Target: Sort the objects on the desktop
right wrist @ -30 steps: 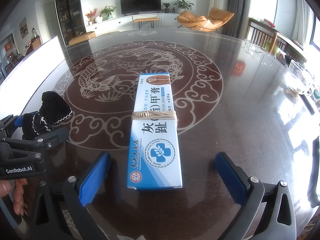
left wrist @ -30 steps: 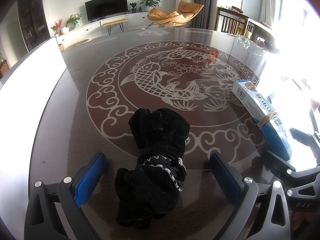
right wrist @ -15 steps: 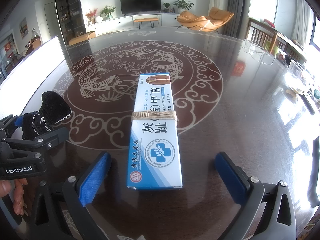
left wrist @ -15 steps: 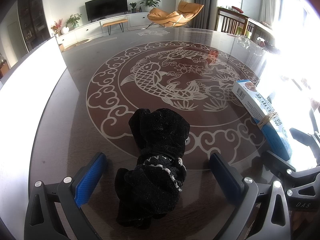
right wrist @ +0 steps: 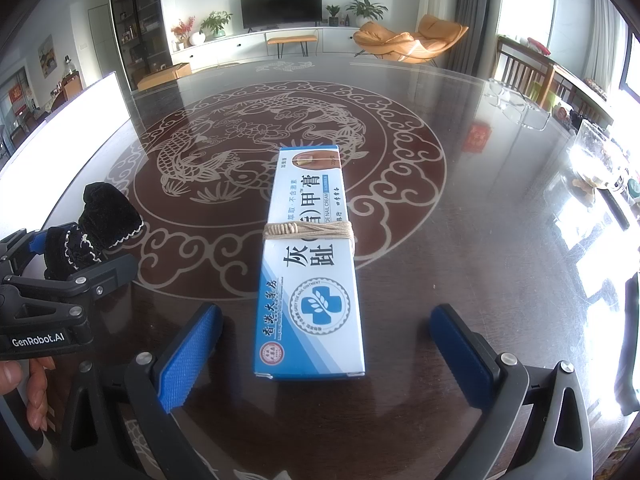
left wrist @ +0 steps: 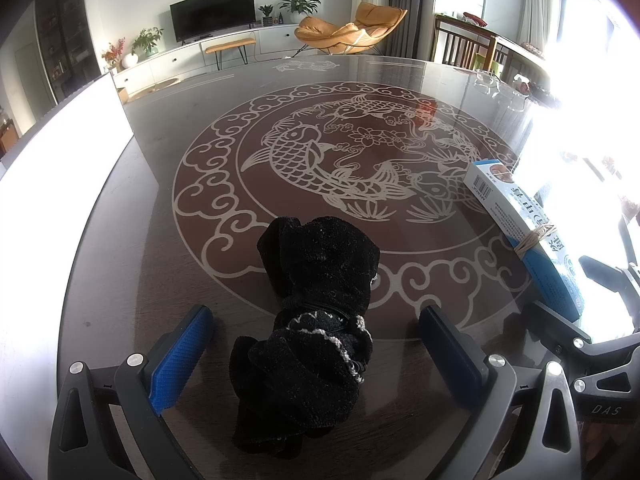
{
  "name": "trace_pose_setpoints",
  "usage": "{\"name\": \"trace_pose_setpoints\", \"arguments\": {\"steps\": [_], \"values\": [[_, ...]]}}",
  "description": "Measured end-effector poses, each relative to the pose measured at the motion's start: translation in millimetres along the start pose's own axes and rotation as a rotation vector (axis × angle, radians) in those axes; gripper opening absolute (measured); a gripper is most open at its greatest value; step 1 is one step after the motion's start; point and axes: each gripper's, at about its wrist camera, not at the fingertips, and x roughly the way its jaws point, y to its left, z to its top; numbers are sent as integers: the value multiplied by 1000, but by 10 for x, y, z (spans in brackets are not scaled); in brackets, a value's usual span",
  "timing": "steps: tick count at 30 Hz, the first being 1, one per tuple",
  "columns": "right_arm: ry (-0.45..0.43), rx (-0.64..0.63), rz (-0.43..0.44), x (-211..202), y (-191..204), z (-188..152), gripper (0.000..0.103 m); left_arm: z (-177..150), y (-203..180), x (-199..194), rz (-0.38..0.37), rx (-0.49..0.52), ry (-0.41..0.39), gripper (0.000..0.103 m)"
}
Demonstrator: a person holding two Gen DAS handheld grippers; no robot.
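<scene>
A black fuzzy cloth bundle with white trim (left wrist: 316, 312) lies on the dark round table (left wrist: 192, 120). My left gripper (left wrist: 316, 344) is open, its blue pads either side of the bundle without touching it. A long blue-and-white ointment box (right wrist: 312, 268) with a tan cord wound around its middle lies on the table. My right gripper (right wrist: 326, 342) is open, its pads wide either side of the box's near end. The box also shows at the right of the left wrist view (left wrist: 524, 228). The bundle also shows at the left of the right wrist view (right wrist: 96, 228).
The table top carries a white fish and cloud pattern (right wrist: 256, 136). A white board (left wrist: 64, 128) stands along the left edge. Glassware (right wrist: 600, 160) sits at the far right rim. The left gripper body (right wrist: 48, 300) sits close to my right gripper's left finger.
</scene>
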Motion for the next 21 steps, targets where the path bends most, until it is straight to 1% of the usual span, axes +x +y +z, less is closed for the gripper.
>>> {"name": "trace_pose_setpoints", "arguments": {"steps": [11,12,14,15,17,19,20,21], "values": [[0,0,0,-2,-1,0,103,-3,0,-19,-4,5,5,103],[1,0,1,-2,-1,0,103,1,2,-26,-15,22,15,103],[6,-5,6,4,-2,8,103,-15,18,-58,-66,97,58,103],[26,-33,25,14,-6,28,103,-11,32,-66,-79,119,76,103],[110,-78,64,54,-33,119,103,-15,82,-86,-90,142,115,103],[175,-57,114,81,-85,225,103,19,118,-77,-89,144,135,103],[211,-29,163,100,-120,299,103,40,128,-64,-87,142,141,103],[238,-10,196,122,-138,356,103,59,135,-55,-81,139,147,103]]}}
